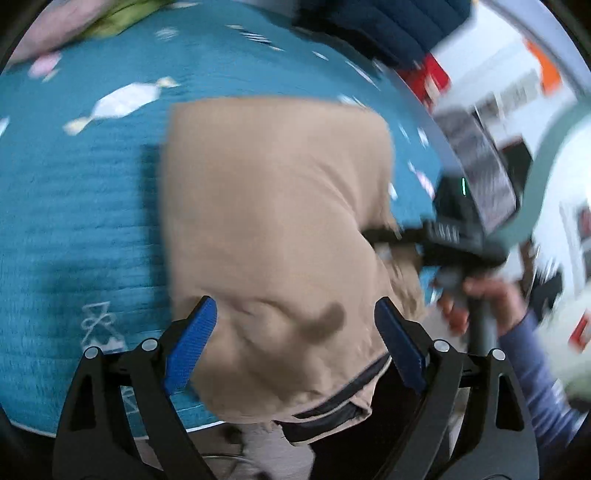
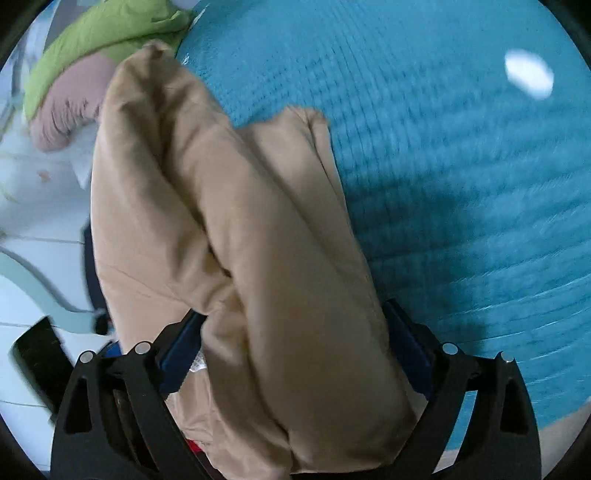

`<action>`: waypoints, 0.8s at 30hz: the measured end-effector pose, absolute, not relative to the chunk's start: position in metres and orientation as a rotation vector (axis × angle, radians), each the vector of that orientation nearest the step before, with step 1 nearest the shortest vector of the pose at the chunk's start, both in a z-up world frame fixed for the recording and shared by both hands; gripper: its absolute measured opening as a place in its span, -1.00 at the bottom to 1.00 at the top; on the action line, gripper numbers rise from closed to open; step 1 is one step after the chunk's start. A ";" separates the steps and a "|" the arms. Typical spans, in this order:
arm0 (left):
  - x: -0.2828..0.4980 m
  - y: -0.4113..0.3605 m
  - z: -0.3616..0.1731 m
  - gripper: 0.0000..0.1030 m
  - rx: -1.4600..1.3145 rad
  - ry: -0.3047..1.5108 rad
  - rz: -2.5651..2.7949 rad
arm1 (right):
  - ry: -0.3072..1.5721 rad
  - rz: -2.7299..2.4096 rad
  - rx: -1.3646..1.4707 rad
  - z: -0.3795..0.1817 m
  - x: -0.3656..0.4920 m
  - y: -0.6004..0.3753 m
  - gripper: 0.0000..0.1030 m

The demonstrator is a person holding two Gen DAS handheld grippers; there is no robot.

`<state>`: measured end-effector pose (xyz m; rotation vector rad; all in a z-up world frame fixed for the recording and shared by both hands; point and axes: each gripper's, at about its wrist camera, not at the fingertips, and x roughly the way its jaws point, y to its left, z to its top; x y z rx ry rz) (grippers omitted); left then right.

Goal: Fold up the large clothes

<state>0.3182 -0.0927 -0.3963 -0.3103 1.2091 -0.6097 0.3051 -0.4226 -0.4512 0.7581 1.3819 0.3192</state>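
A tan garment (image 1: 277,184) lies folded into a rough rectangle on a teal blanket (image 1: 74,203); a dark band (image 1: 343,402) runs along its near edge. My left gripper (image 1: 295,302) hovers over the near part of the garment, blue pads wide apart, open and holding nothing. At the garment's right edge is the black body of the right gripper (image 1: 458,240), held by a hand (image 1: 480,295). In the right wrist view the tan garment (image 2: 221,184) is bunched in thick folds. It runs between the wide-spread fingers of my right gripper (image 2: 291,314), partly hiding the pads; the grip looks loose.
The teal blanket (image 2: 461,184) has white candy-shaped prints. Green cloth (image 2: 103,29) and pink cloth (image 2: 70,110) lie at its far edge. A dark blue item (image 1: 388,22) sits at the top of the left wrist view. White floor (image 2: 37,184) shows beyond the blanket's edge.
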 end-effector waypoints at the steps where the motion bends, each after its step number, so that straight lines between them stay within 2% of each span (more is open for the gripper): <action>1: 0.324 -0.083 -0.401 0.70 -0.336 1.222 -0.583 | 1.370 0.328 0.777 -0.454 0.303 -0.423 0.77; 6: 0.341 -0.075 -0.437 0.74 -0.343 1.328 -0.515 | 1.363 0.372 0.822 -0.458 0.294 -0.426 0.77; 8: 0.341 -0.076 -0.445 0.74 -0.371 1.342 -0.518 | 1.375 0.399 0.850 -0.458 0.289 -0.425 0.67; 16: 0.350 -0.091 -0.461 0.77 -0.437 1.367 -0.541 | 1.360 0.376 0.852 -0.463 0.285 -0.410 0.67; 17: 0.351 -0.093 -0.460 0.75 -0.429 1.358 -0.546 | 1.353 0.371 0.848 -0.460 0.282 -0.409 0.57; 18: 0.350 -0.096 -0.456 0.58 -0.400 1.333 -0.557 | 1.340 0.376 0.866 -0.459 0.279 -0.408 0.49; 19: 0.348 -0.100 -0.451 0.55 -0.370 1.312 -0.569 | 1.330 0.389 0.895 -0.456 0.275 -0.403 0.23; 20: 0.347 -0.103 -0.446 0.47 -0.348 1.295 -0.575 | 1.320 0.395 0.913 -0.453 0.272 -0.400 0.09; 21: 0.346 -0.106 -0.443 0.35 -0.338 1.283 -0.581 | 1.313 0.386 0.894 -0.448 0.269 -0.397 0.05; 24: 0.343 -0.109 -0.431 0.19 -0.298 1.246 -0.601 | 1.301 0.375 0.847 -0.433 0.262 -0.382 -0.10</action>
